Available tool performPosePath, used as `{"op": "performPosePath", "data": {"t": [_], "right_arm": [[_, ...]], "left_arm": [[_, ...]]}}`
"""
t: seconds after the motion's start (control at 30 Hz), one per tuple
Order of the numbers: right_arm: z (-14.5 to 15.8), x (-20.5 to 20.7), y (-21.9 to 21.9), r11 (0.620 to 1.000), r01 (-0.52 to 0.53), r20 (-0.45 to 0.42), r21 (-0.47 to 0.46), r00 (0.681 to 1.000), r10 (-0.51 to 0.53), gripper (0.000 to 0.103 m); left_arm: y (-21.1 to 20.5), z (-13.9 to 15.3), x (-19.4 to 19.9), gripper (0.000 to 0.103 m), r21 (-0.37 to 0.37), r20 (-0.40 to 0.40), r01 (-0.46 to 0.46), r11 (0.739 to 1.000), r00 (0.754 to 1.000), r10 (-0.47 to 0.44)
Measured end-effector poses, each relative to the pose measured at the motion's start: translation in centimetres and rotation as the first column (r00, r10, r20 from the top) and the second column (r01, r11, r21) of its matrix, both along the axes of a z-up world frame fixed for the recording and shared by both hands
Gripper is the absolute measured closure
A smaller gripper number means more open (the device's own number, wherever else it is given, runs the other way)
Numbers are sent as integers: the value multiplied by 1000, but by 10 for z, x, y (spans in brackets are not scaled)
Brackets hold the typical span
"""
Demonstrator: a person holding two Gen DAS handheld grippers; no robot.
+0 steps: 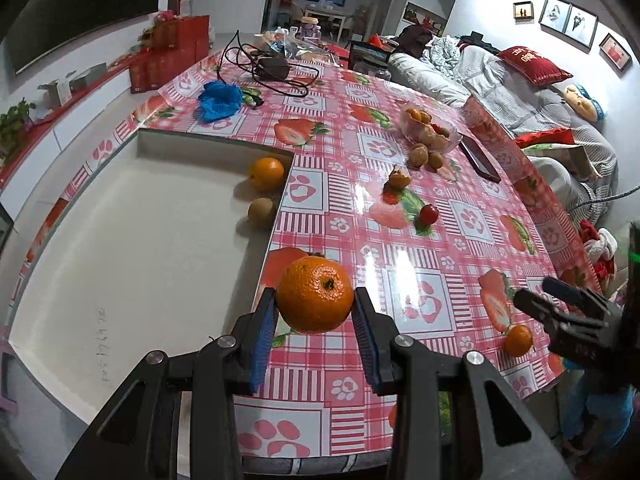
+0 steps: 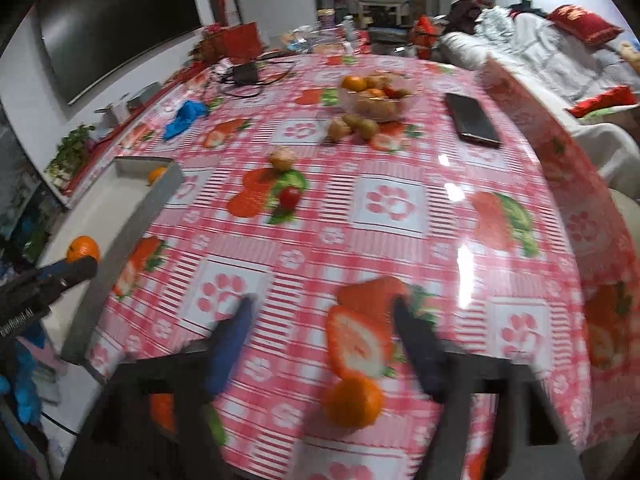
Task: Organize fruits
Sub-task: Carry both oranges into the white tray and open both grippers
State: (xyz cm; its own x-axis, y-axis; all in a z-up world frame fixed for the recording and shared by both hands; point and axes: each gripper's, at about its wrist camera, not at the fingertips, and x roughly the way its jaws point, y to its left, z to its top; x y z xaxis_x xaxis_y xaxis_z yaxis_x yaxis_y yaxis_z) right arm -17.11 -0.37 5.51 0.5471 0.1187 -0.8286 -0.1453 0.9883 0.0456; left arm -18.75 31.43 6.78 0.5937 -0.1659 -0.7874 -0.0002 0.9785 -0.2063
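Left wrist view: our left claw (image 1: 315, 312) grips a large orange (image 1: 315, 295) over the tabletop (image 1: 400, 184); our right claw (image 2: 324, 344) hangs wide above a small orange (image 2: 353, 402).

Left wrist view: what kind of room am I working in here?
Most likely a home living room. A sofa heaped with bedding and a red cushion runs along the table, framed pictures hang above, and a large TV faces it.
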Motion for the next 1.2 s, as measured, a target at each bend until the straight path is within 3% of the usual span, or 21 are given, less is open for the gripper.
{"op": "performPosePath", "data": {"t": [0.2,0.23,0.3,0.4,0.73,1.2], "right_arm": [[-31,-11,-17,998,46,-71,-35,996,-49,22],[-35,-12,-17,998,51,-78,-36,995,-54,28],[-46,-13,-16,998,48,-112,-36,992,-52,52],[-47,-19,-11,997,37,-83,-67,996,-43,65],[-34,-8,-2,999,27,-103,36,994,-23,65],[-6,30,108,973,-202,-77,108,975,210,65]], "left_arm": [[-8,-4,1,62,-11,-13,21,1000,1000,-21],[-8,-3,0,62,-9,-10,23,1000,1000,-23],[-7,-2,-2,62,-1,-7,24,1000,1000,-24],[-3,-2,-2,62,-1,-9,12,1000,1000,-12],[21,6,-1,62,0,12,-37,999,999,37],[92,-1,-6,62,15,-4,-187,982,982,187]]}}
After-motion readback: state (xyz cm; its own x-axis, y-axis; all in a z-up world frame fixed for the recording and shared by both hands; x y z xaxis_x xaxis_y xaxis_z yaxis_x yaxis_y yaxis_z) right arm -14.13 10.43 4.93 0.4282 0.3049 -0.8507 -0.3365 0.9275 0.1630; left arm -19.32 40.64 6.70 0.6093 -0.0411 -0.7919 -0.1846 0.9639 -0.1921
